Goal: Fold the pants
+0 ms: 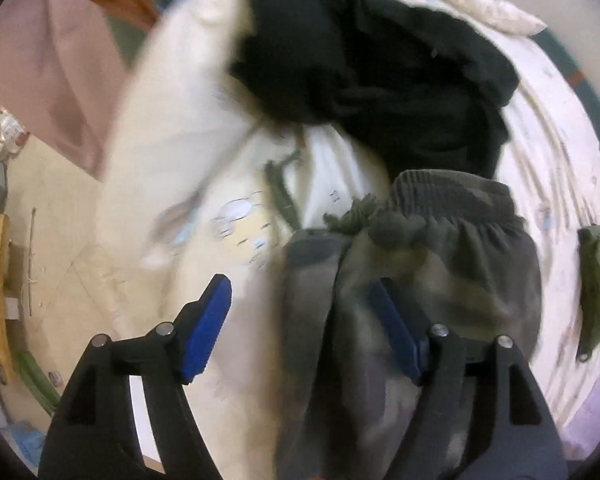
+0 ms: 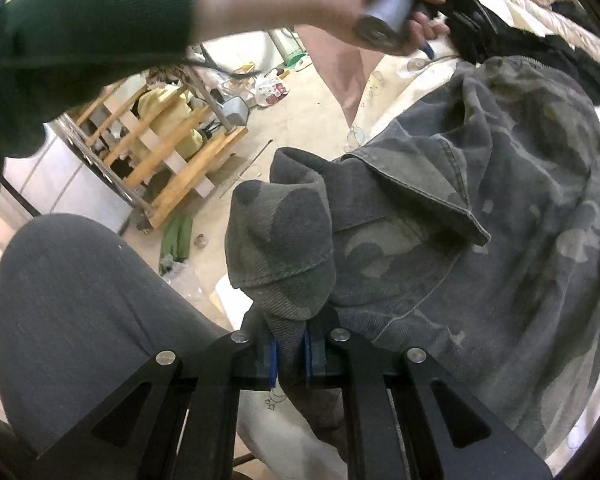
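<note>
The camouflage pants (image 2: pixel 480 208) lie bunched on a cream bed sheet (image 2: pixel 392 76). In the left wrist view their elastic waistband (image 1: pixel 452 196) with a green drawstring (image 1: pixel 284 196) faces me. My left gripper (image 1: pixel 300 312) is open, its blue pads (image 1: pixel 208 328) wide apart, with pants fabric draped between them and over the right pad. My right gripper (image 2: pixel 291 360) is shut on a bunched fold of the pants (image 2: pixel 284 240) near the bed edge. The left gripper, held by a hand (image 2: pixel 380 4), shows at the far end of the pants in the right wrist view.
A black garment (image 1: pixel 380 72) lies on the sheet beyond the waistband. A green cloth (image 1: pixel 596 288) lies at the right. A pink cloth (image 1: pixel 48 64) hangs at left. A wooden rack (image 2: pixel 168 152) stands on the floor. My leg (image 2: pixel 80 320) is at lower left.
</note>
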Demonstrator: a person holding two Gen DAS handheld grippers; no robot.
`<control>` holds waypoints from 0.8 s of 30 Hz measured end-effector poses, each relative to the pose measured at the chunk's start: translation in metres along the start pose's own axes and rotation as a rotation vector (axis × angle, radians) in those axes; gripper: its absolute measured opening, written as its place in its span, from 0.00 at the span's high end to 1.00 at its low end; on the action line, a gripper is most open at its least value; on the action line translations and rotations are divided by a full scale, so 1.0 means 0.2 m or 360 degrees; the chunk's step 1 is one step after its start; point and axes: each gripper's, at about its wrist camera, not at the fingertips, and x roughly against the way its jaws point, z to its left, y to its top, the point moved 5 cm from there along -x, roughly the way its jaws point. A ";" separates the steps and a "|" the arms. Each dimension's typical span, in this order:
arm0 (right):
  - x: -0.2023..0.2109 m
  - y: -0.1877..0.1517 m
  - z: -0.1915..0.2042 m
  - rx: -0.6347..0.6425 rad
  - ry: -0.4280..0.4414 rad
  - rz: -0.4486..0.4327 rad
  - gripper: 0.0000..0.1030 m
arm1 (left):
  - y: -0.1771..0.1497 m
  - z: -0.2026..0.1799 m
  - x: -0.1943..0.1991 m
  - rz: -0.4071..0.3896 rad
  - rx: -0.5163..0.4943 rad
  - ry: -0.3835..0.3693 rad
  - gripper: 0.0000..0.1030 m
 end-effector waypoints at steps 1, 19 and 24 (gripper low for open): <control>-0.01 0.00 0.02 0.0027 -0.0020 -0.0002 0.88 | -0.06 0.02 0.10 -0.0051 -0.0013 0.0031 0.31; 0.42 -0.26 0.00 0.0256 0.0049 0.0039 0.41 | -1.10 0.02 0.33 -0.0035 0.0154 -0.0374 0.31; 0.54 -0.23 -0.48 -0.0208 -0.0193 -0.0129 0.41 | -0.98 -0.16 0.29 -0.0153 -0.0206 -0.0240 0.31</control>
